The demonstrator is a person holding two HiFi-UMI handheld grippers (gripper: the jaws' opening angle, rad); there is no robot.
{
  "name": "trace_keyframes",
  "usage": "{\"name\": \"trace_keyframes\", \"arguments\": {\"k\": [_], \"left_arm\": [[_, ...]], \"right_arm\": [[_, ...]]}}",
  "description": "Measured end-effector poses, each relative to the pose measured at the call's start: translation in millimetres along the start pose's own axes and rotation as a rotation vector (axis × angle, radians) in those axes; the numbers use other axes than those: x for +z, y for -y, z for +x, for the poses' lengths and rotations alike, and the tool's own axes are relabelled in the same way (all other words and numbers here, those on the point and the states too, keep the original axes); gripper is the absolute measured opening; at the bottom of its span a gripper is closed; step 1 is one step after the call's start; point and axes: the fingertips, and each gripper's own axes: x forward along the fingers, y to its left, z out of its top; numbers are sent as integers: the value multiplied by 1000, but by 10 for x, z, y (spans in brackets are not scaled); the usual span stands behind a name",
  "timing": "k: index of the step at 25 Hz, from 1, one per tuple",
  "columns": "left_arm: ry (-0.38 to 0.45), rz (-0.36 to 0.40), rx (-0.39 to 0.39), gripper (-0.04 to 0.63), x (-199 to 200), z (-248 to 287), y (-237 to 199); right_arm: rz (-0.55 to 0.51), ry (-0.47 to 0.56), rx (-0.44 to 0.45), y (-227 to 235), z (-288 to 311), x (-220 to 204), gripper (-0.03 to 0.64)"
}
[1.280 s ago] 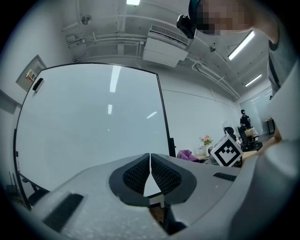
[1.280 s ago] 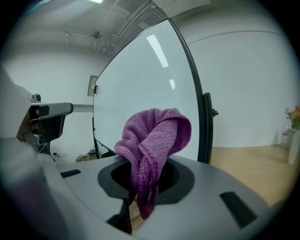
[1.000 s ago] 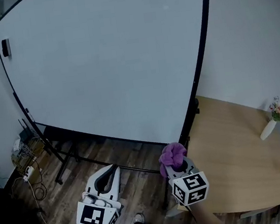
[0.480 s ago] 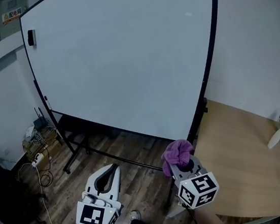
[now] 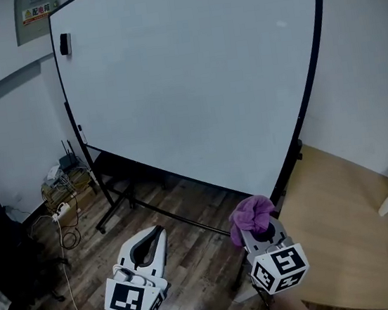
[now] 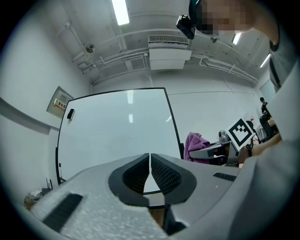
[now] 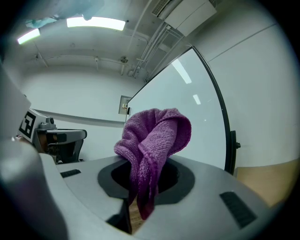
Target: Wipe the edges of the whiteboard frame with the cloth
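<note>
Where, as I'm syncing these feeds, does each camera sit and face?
Head view: on the person's head, facing down-forward at the whiteboard; left gripper and right gripper show below.
Left gripper view: on that gripper, looking past its shut jaws at the whiteboard; sleeve at right.
Right gripper view: on that gripper, looking along jaws clamping the purple cloth.
All three share the whiteboard and purple cloth.

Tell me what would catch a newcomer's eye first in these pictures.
The big whiteboard with its black frame fills most of the head view. Next comes the bright purple cloth, clamped in the right gripper low in that view, near the board's lower right corner. The left gripper beside it is shut and empty.
</note>
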Motion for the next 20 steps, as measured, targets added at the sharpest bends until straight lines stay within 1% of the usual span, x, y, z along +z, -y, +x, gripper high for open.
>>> {"name": "trace_keyframes", "arguments": {"k": [5,9,13,20], "left_arm": [[6,11,1,17,25,-129,-158],[-15,-8,-11,17,52,-272,-240],[3,7,-13,17,61,-451,-376],[7,-4,-49,17,79,-769,-462]], "right_arm": [[4,12,-10,-152,3,63,84],[9,13,-26,-297,-28,67,84],[14,10,-50,-480,-100,59,84],[5,16,-90,-829,-303,69,84]]}}
